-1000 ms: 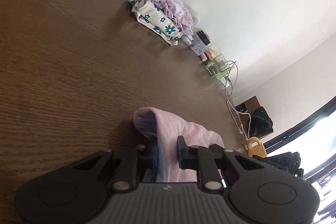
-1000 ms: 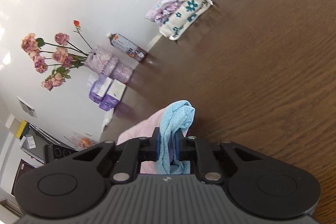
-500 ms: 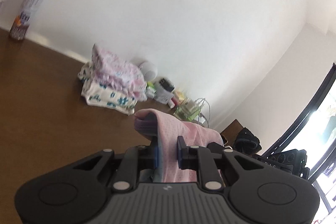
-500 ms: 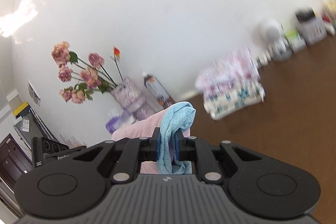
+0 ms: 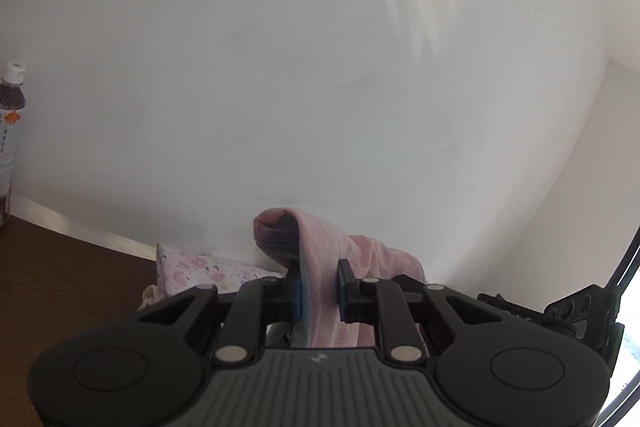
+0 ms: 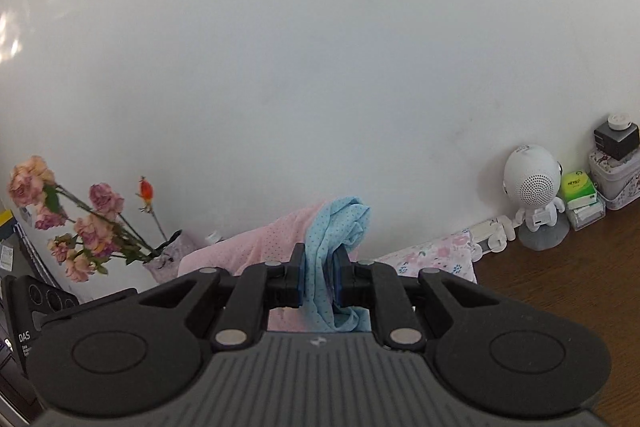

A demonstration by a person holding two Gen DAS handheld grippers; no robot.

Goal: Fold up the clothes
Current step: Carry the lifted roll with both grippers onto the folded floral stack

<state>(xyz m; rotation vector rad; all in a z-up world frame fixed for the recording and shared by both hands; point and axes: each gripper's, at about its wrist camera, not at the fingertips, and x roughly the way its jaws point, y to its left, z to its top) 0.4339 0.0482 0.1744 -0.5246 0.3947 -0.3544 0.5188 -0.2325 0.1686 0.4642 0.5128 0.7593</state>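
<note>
My left gripper (image 5: 319, 287) is shut on a bunched fold of a pink dotted garment (image 5: 320, 251) with a blue lining, held up in front of the white wall. My right gripper (image 6: 318, 281) is shut on the same garment, where a light blue dotted part (image 6: 336, 227) sticks up between the fingers and pink cloth (image 6: 256, 247) trails to the left. A stack of folded floral clothes (image 5: 192, 267) lies on the brown table (image 5: 60, 279) behind the grippers, also showing as folded floral cloth (image 6: 432, 255) in the right wrist view.
A drink bottle (image 5: 10, 143) stands at the table's far left by the wall. A vase of pink flowers (image 6: 80, 227) is at the left. A small white robot-shaped speaker (image 6: 532, 191), a green tissue pack (image 6: 578, 187) and a tin (image 6: 618, 171) stand along the wall at the right.
Both grippers have tilted and lifted upward with the garment still held; the views swung from the tabletop to the white wall. The folded stack now sits low behind the grippers.
</note>
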